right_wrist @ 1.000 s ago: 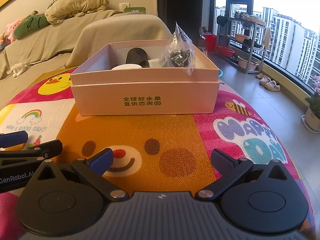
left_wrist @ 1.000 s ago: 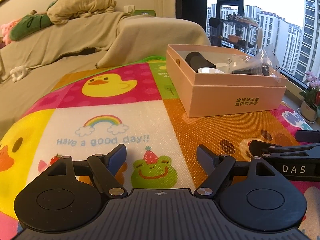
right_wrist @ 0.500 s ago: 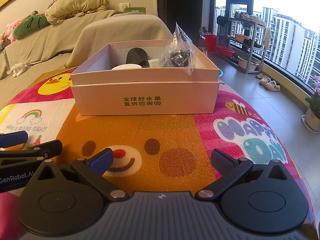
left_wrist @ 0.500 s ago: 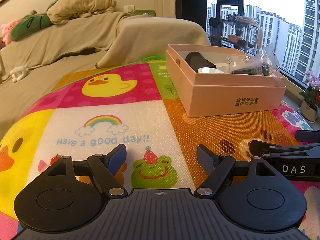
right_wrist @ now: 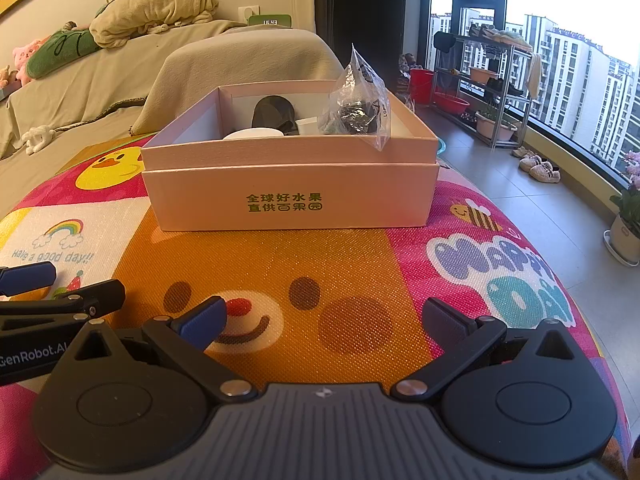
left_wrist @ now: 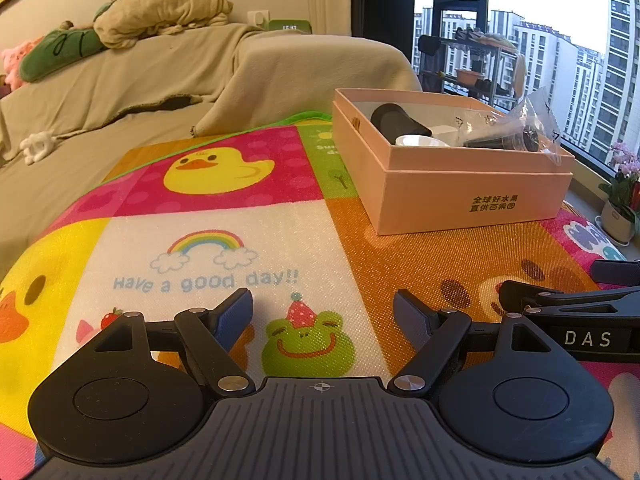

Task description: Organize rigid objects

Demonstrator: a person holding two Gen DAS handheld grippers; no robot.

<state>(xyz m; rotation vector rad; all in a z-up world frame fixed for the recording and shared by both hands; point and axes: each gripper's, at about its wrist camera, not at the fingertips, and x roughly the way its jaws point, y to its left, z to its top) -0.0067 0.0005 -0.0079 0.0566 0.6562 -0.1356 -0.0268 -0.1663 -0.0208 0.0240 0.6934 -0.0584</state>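
A pink cardboard box point(right_wrist: 288, 200) point(left_wrist: 472, 200) stands on the colourful play mat point(right_wrist: 280, 264). In it lie a black cylinder point(left_wrist: 398, 122) point(right_wrist: 274, 112), a white round object point(right_wrist: 252, 134) point(left_wrist: 420, 141), a small white item point(right_wrist: 307, 125) and a clear plastic bag with dark parts point(right_wrist: 356, 108) point(left_wrist: 516, 132) leaning on the right rim. My left gripper point(left_wrist: 323, 312) is open and empty, low over the mat, well short of the box. My right gripper point(right_wrist: 325, 318) is open and empty, facing the box front. Each gripper shows at the edge of the other's view.
A sofa under beige covers point(left_wrist: 160, 80) with cushions and plush toys runs behind the mat. A window wall, a shelf rack point(right_wrist: 484, 80), red tubs and shoes on the floor are to the right. A potted plant point(right_wrist: 628, 216) stands by the window.
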